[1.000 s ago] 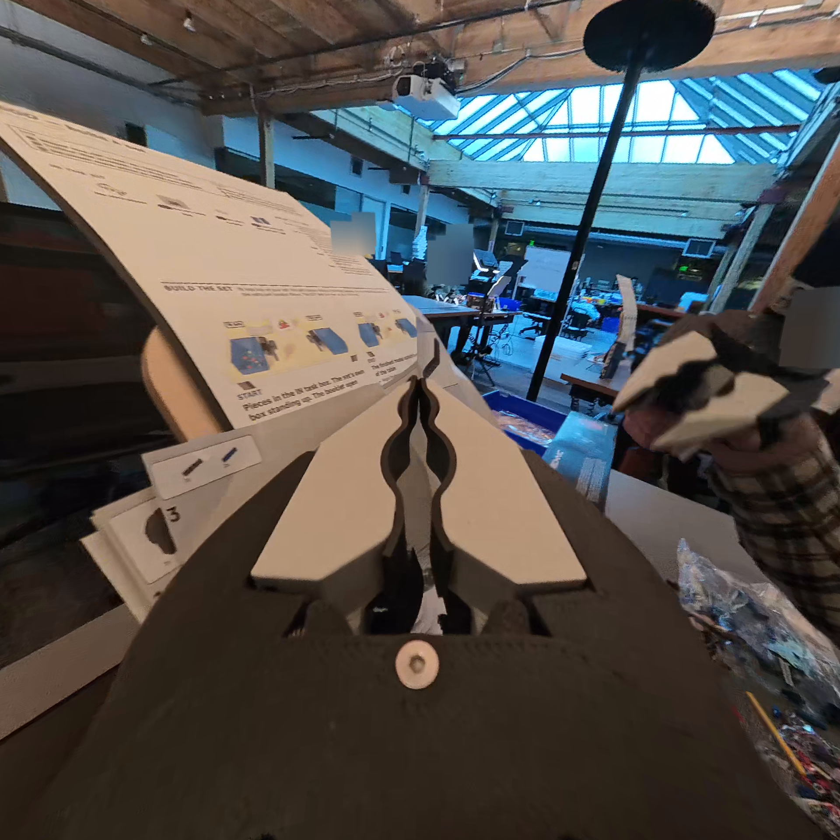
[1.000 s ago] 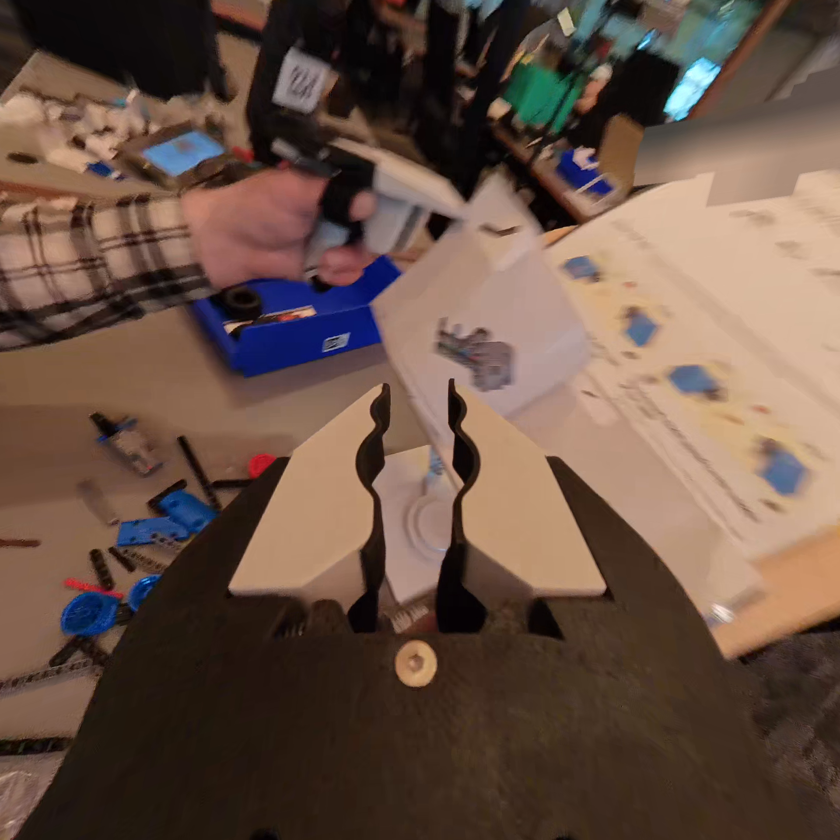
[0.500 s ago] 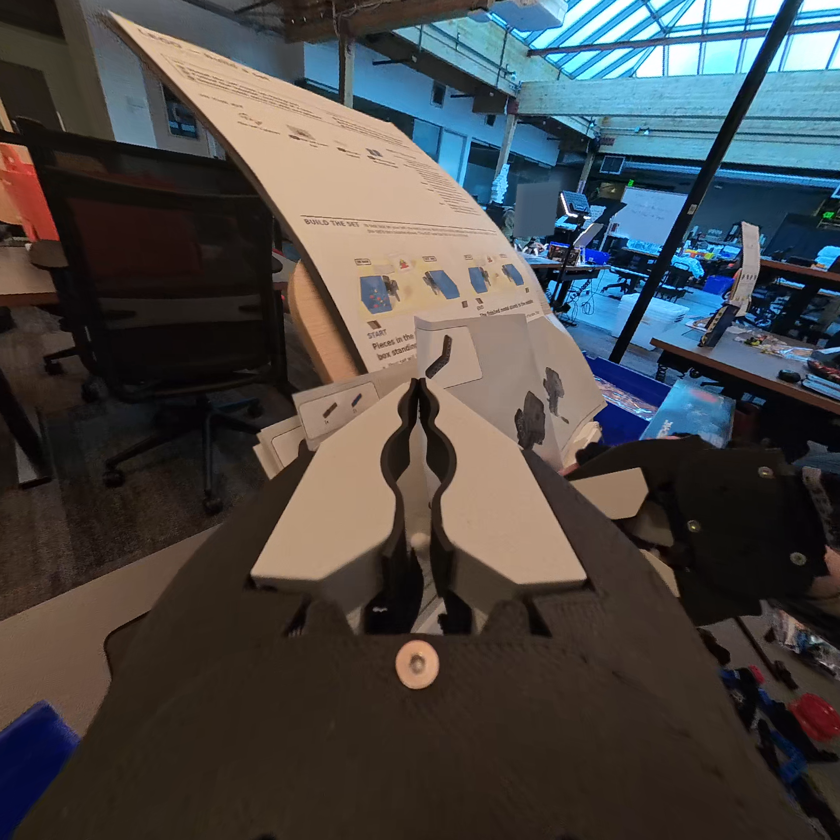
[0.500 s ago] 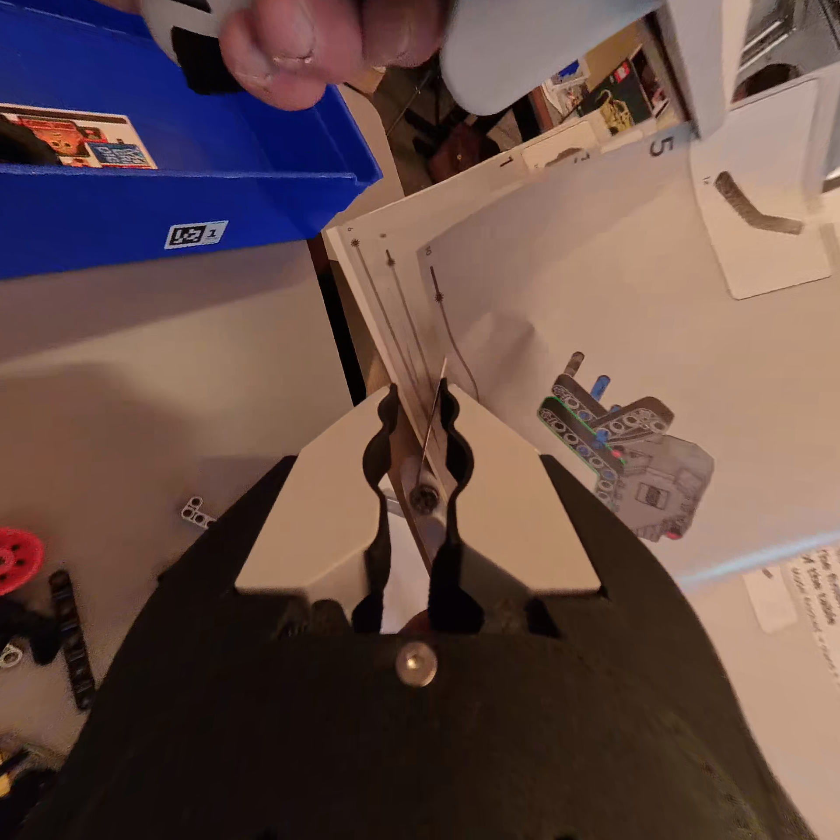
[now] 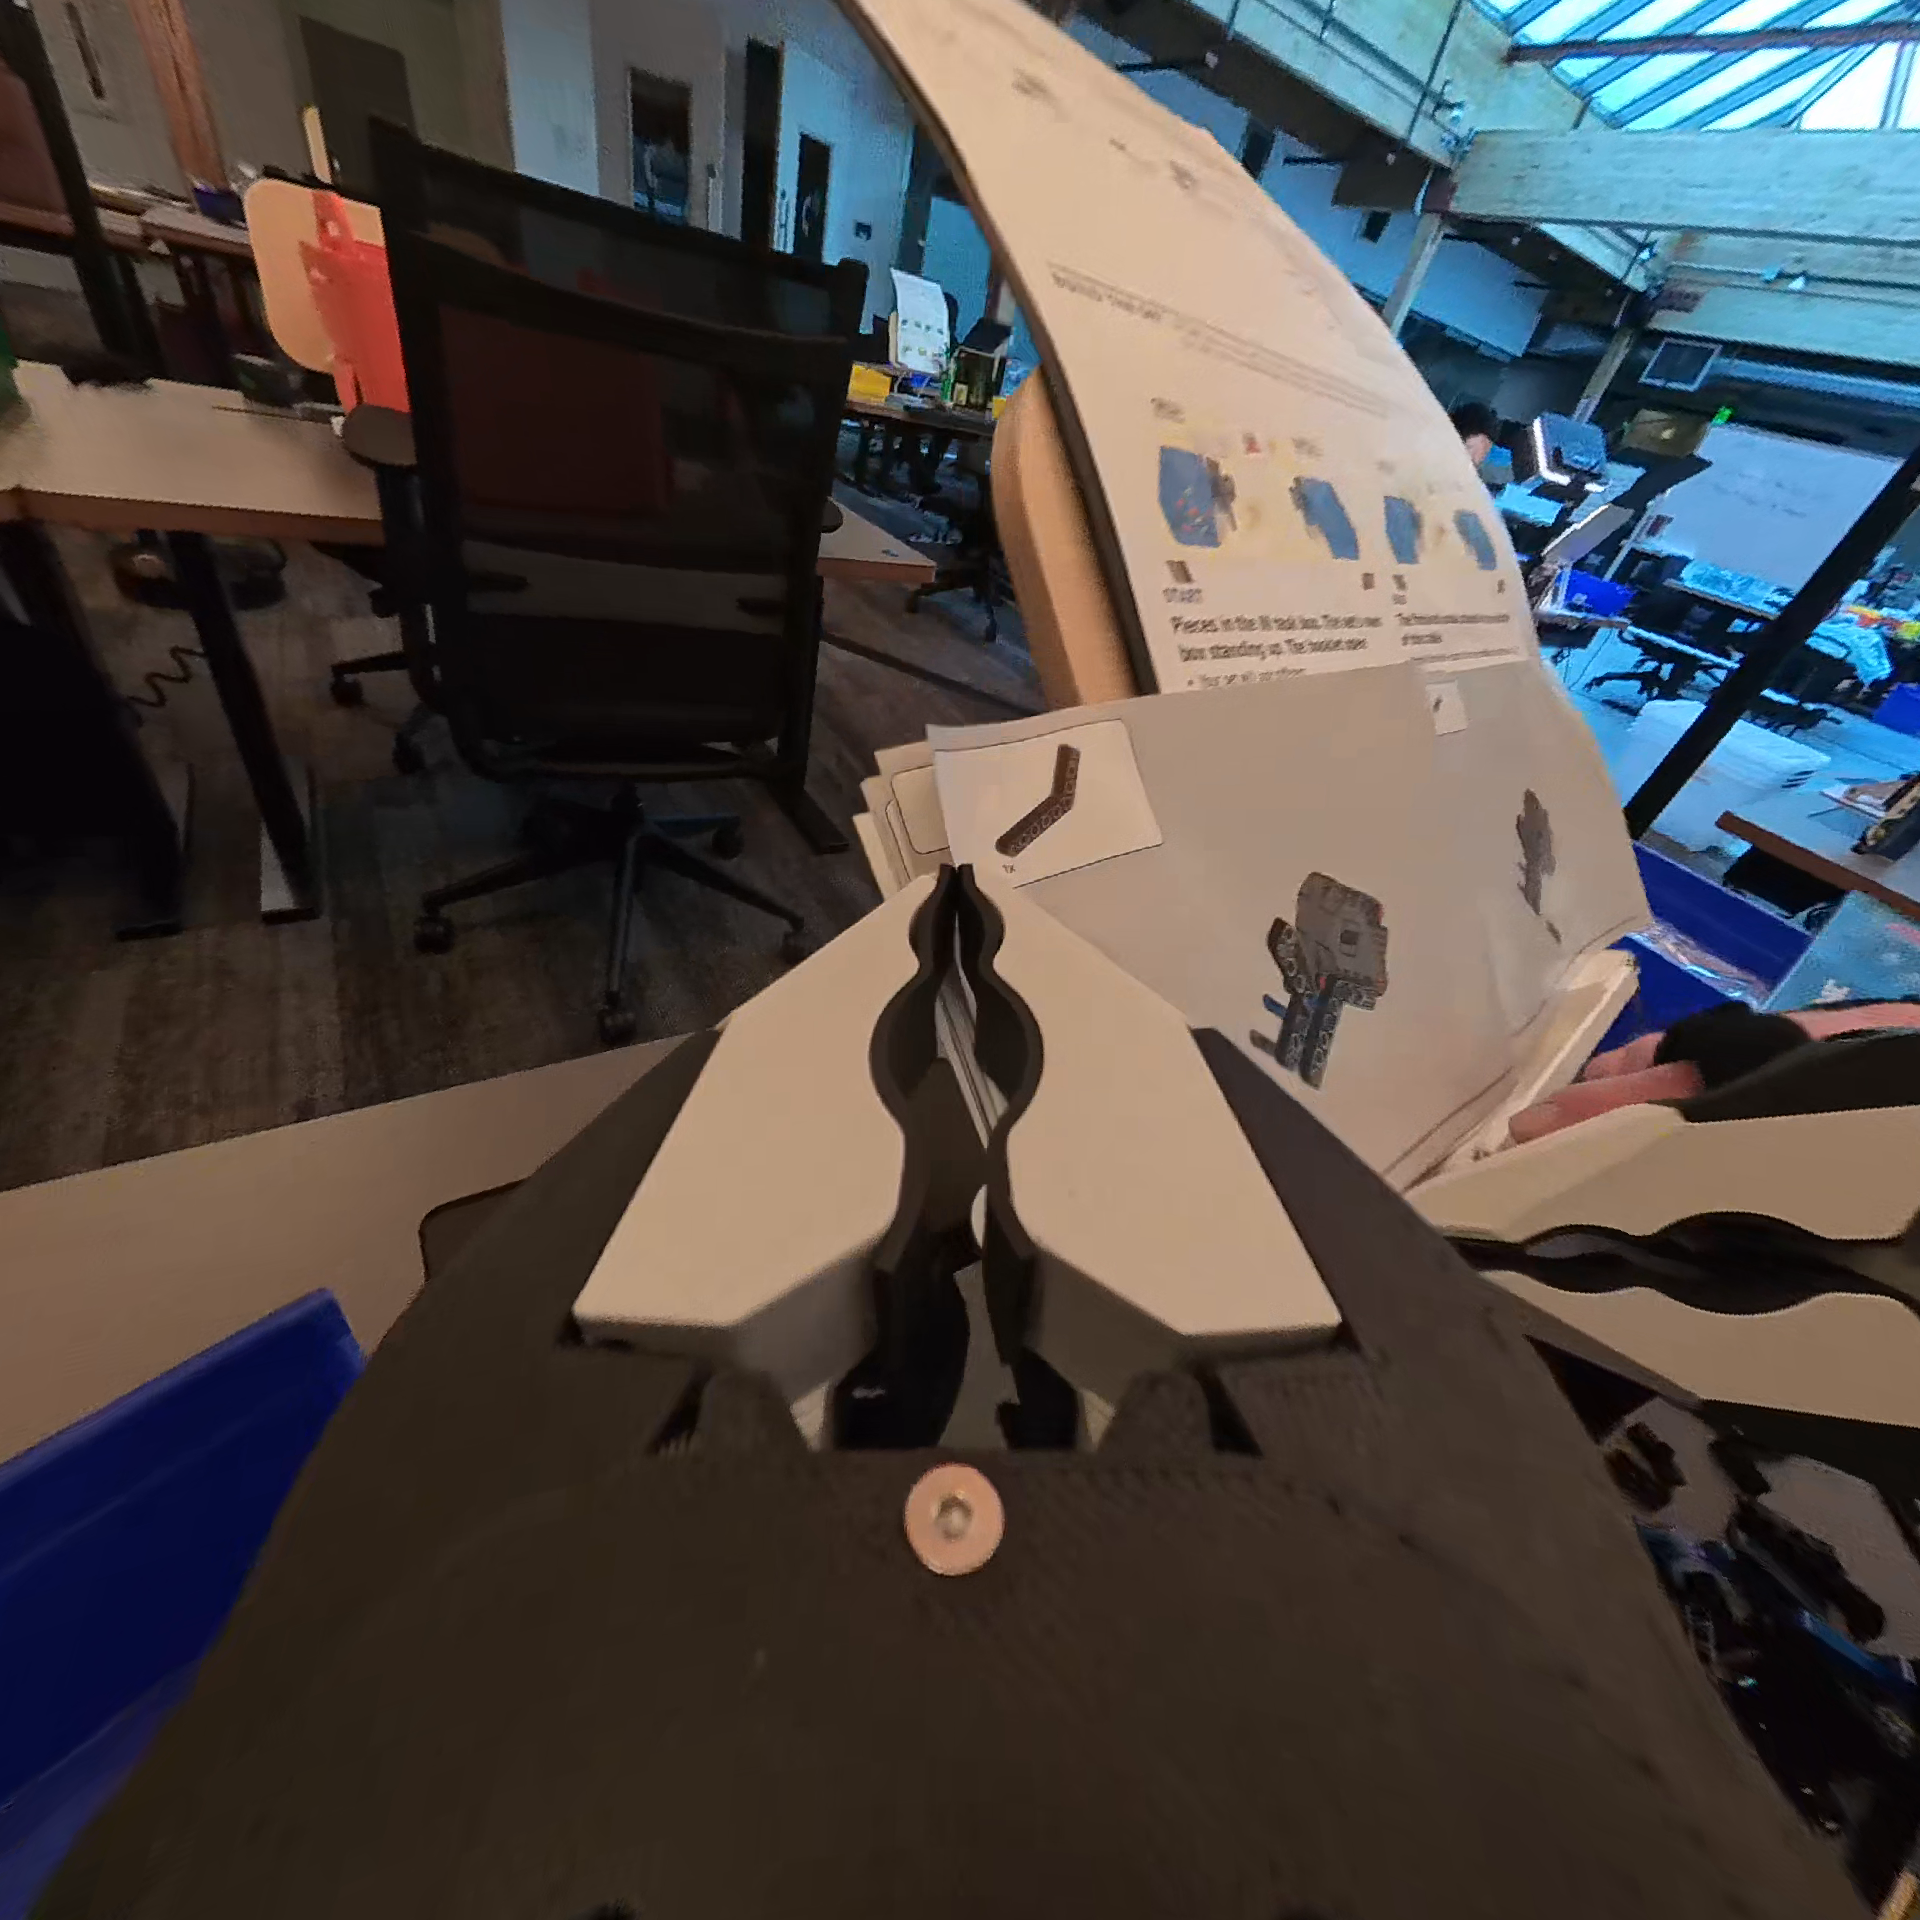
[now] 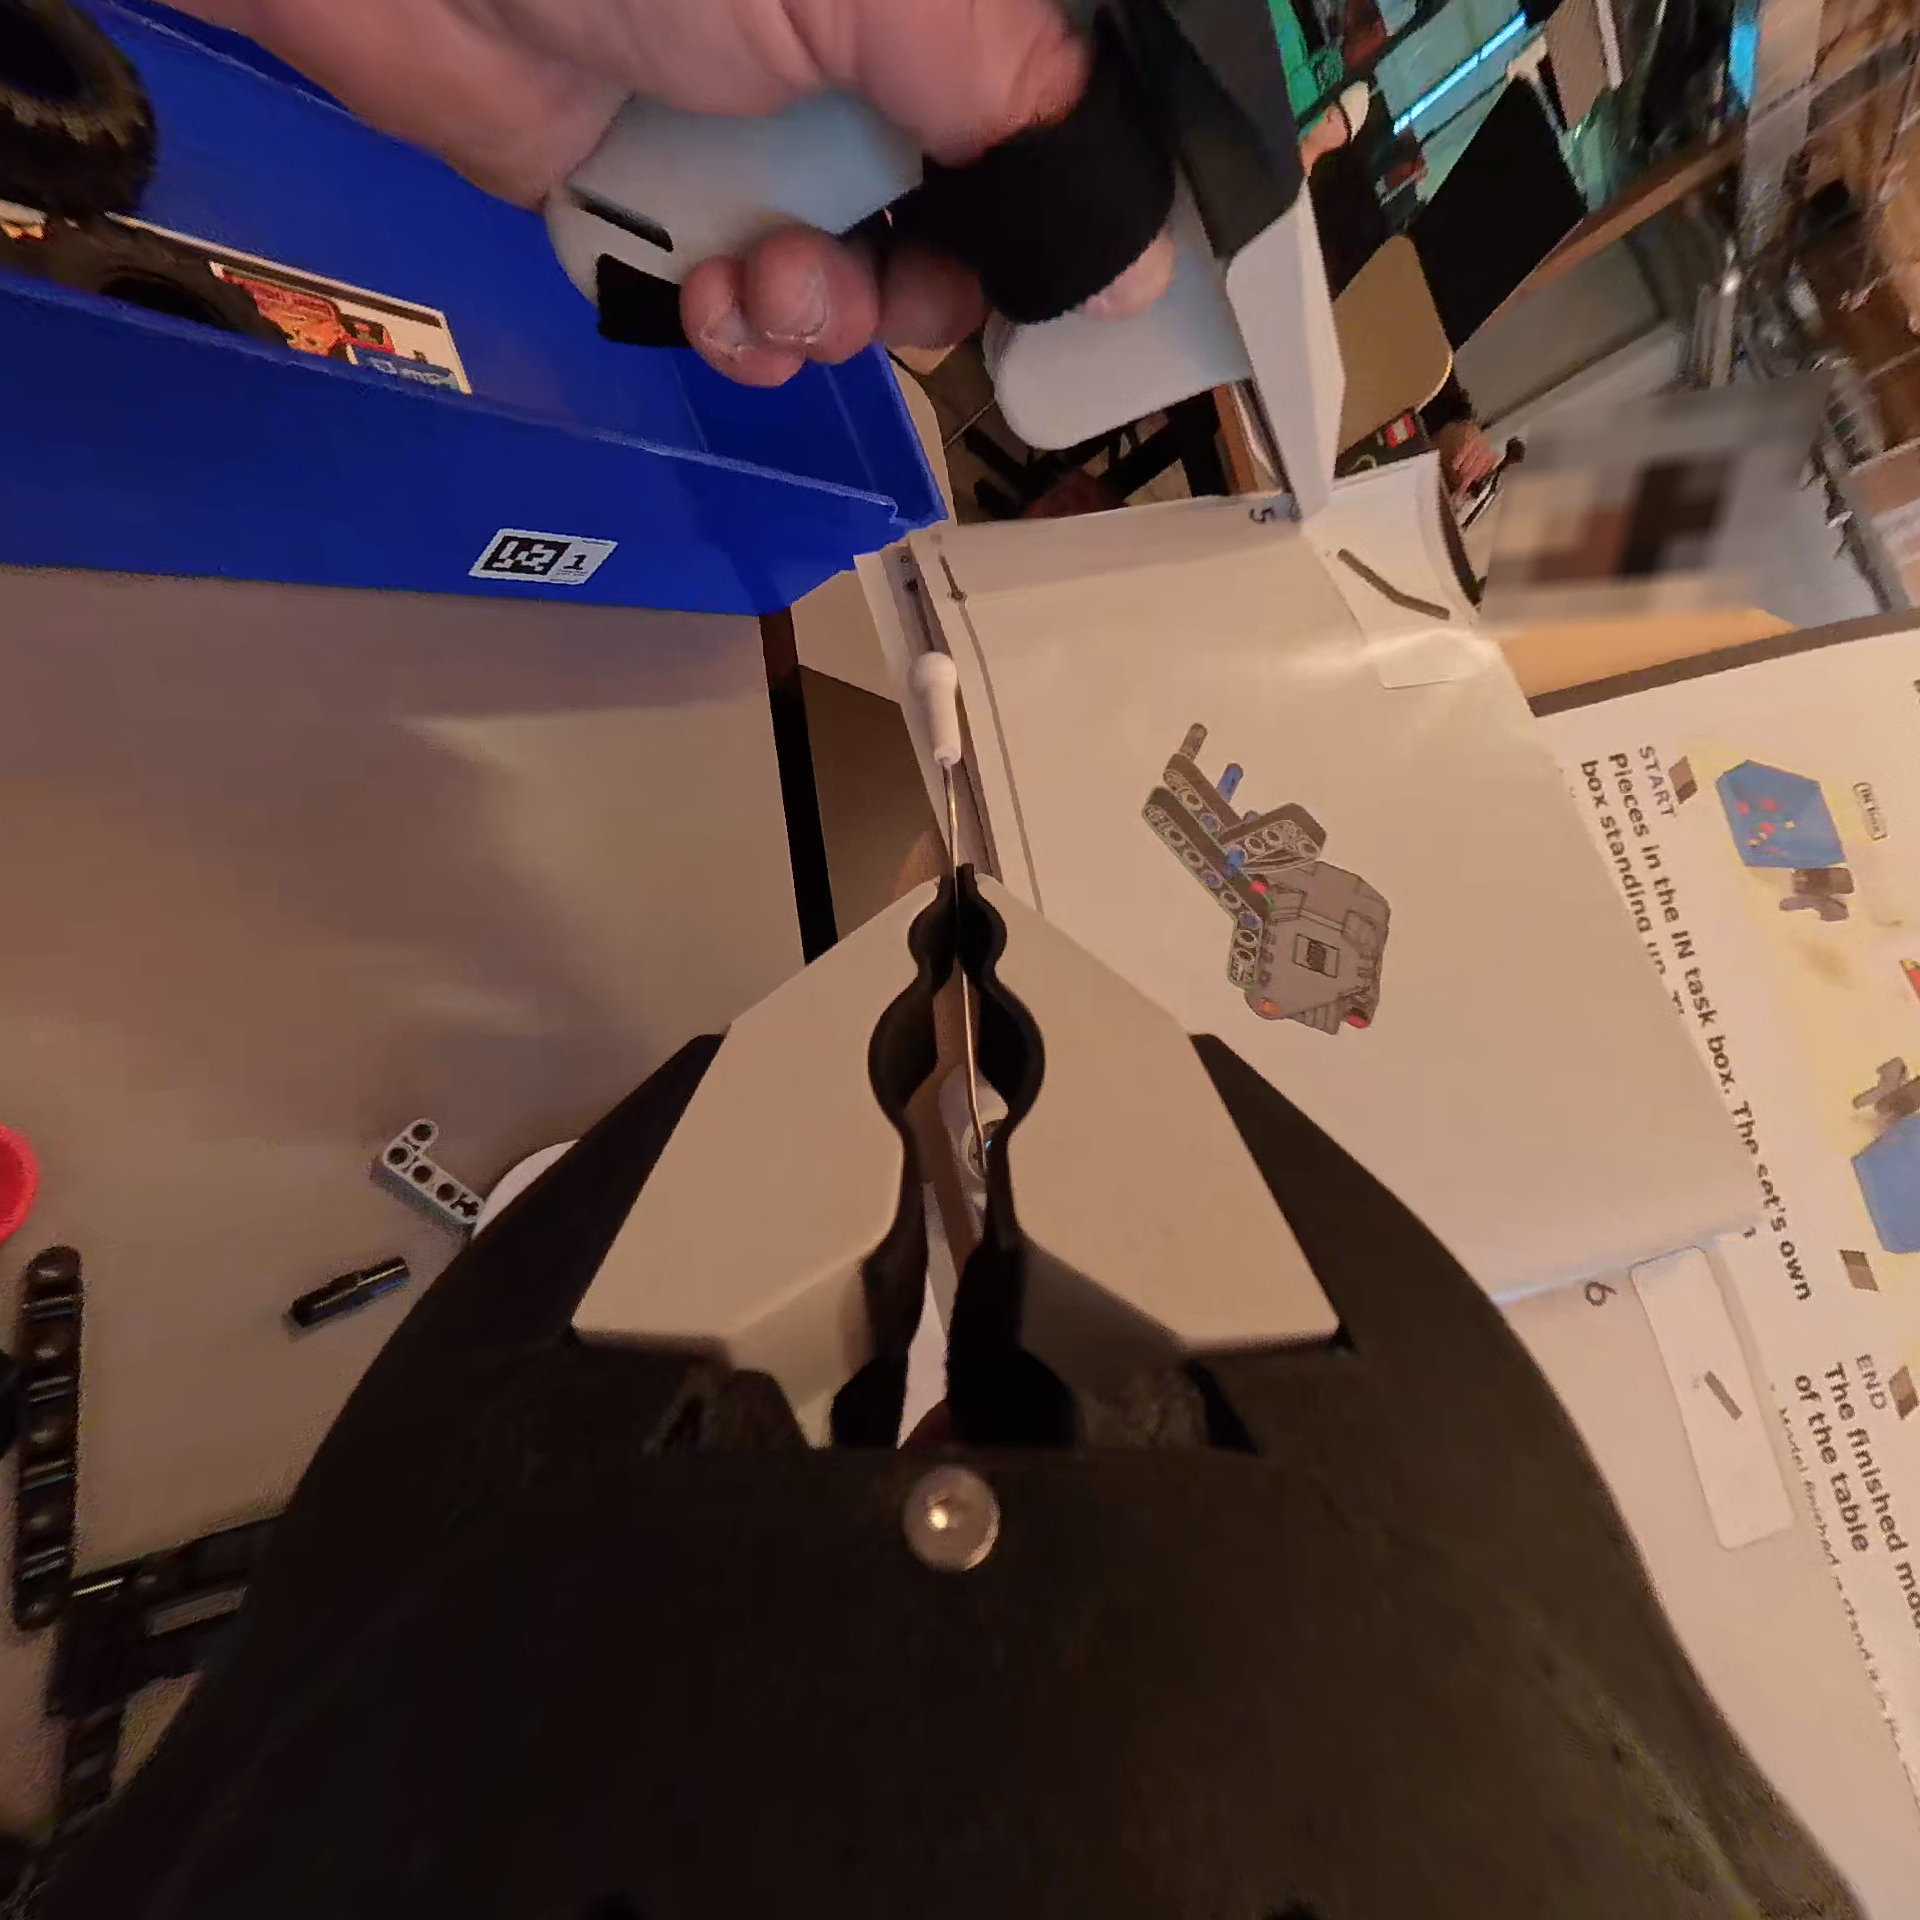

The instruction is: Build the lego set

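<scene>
The open instruction booklet (image 6: 1299,727) leans on a stand at the table's edge, showing a grey model drawing; it also shows in the left wrist view (image 5: 1299,852). My left gripper (image 5: 954,883) is shut on the edges of several booklet pages, and in the right wrist view it (image 6: 1304,499) pinches the page's top corner. My right gripper (image 6: 958,883) is shut on the thin metal wire page holder (image 6: 951,810) with a white tip, at the booklet's spine. It shows in the left wrist view at the right (image 5: 1455,1231).
A blue bin (image 6: 312,488) sits beside the booklet. Loose parts lie on the table: a grey L-piece (image 6: 426,1179), a black pin (image 6: 348,1288), a black beam (image 6: 47,1434). A curved instruction board (image 5: 1247,416) stands behind. An office chair (image 5: 623,468) stands beyond the table. There is about 12 cm between the tips of the two grippers. From my right tips it is roughly 20 cm to the grey L-piece (image 6: 426,1179); from my left, 30 cm.
My right gripper has moved in to the booklet's spine and closed from slightly open onto the wire holder. My left gripper has swung left and lower, still holding the pages.
</scene>
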Available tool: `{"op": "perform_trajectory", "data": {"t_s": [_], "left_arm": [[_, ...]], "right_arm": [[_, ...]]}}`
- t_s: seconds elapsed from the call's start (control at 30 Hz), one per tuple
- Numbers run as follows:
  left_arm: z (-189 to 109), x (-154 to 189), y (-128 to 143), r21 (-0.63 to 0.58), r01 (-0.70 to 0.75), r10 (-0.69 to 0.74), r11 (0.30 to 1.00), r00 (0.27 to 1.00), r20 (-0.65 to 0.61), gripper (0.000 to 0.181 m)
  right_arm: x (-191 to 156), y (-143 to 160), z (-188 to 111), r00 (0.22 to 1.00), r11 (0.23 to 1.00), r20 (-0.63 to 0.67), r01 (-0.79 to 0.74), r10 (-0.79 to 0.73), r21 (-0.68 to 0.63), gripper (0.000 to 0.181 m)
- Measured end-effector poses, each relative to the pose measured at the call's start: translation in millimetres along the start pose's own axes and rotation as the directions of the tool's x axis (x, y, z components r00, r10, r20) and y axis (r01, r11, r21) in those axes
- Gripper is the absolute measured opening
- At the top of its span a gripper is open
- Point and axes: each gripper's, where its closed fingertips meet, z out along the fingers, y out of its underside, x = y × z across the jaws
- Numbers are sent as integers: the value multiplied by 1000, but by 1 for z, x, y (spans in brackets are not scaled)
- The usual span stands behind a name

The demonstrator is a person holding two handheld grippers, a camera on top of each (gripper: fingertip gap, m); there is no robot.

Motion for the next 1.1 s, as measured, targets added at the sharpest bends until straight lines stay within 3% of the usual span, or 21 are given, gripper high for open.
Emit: {"op": "perform_trajectory", "data": {"t_s": [0.2,0.47,0.63,0.83,0.9,1.03,1.1], "left_arm": [[0,-2,1,30,14,-14,999,1000,1,0],[4,0,7,24,26,-25,999,999,-31,0],[-1,-1,12,31,37,-36,999,999,-13,0],[-10,-2,16,29,43,-43,999,999,1,0],[-14,-2,17,20,29,-29,999,999,14,0],[-30,-6,7,31,-2,0,1000,997,77,39],[-45,-1,-3,46,-28,23,999,995,92,43]], "right_arm": [[3,-3,-3,995,993,-13,-93,94,68,0],[1,-4,-10,996,990,7,-88,88,108,0],[9,-5,-12,972,963,8,-234,235,131,0],[18,0,-7,924,926,-66,-375,377,52,0],[15,3,-6,930,931,-62,-364,363,-5,0],[11,2,-13,926,925,-35,-377,376,-52,30],[16,1,-24,926,925,-50,-376,374,-55,43]]}}
